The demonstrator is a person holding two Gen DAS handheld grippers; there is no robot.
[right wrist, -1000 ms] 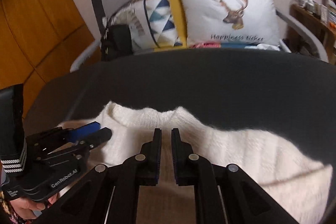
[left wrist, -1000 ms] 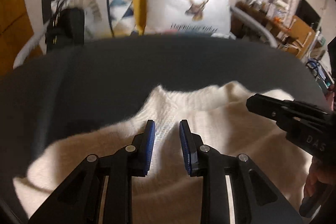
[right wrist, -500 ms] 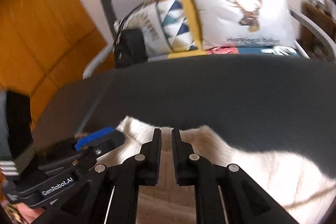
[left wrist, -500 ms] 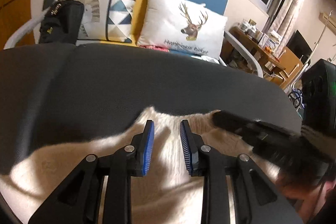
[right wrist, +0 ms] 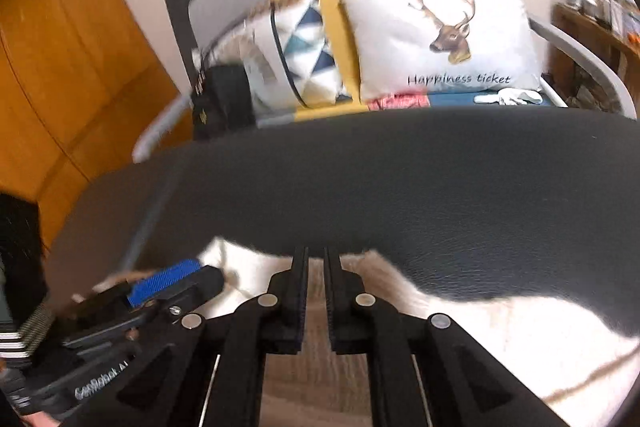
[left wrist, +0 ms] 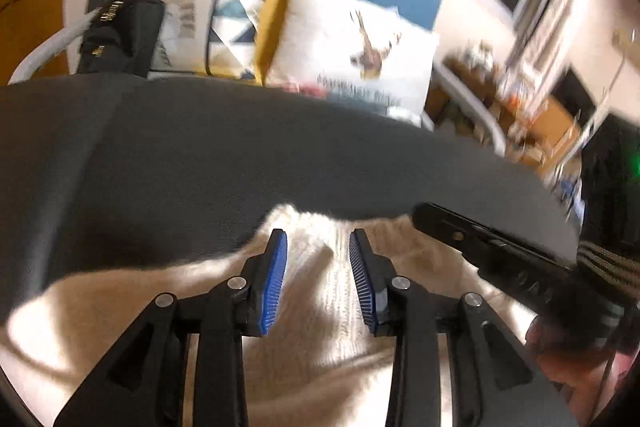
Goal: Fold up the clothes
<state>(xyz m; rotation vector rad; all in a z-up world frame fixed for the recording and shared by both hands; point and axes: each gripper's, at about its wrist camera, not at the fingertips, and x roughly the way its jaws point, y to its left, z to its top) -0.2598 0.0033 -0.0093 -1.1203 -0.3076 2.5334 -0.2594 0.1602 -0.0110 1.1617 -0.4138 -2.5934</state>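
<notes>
A cream knit sweater point(left wrist: 120, 307) lies spread on the dark table point(left wrist: 240, 167), collar toward the far side. My left gripper point(left wrist: 318, 233) sits over the collar with its jaws opening; the blue pads point(left wrist: 276, 275) stand apart from the ribbed knit between them. My right gripper point(right wrist: 316, 251) is at the collar edge of the sweater point(right wrist: 500, 327), jaws nearly together with fabric in the narrow gap. Each gripper appears in the other's view: the right gripper point(left wrist: 420, 215) lies just right of the collar, and the left gripper point(right wrist: 168, 281) sits to the left.
Beyond the table's far edge point(right wrist: 400, 187) stands a sofa with a deer pillow point(right wrist: 440, 39), a triangle-patterned pillow point(right wrist: 304, 51) and a black bag point(right wrist: 224, 99). A cluttered wooden shelf point(left wrist: 540, 115) is at the right. A hand point(left wrist: 560, 355) holds the right gripper.
The left pads have spread wider and the left view has rolled. The sweater's collar has come closer to both grippers' tips. The right gripper's narrow gap looks unchanged.
</notes>
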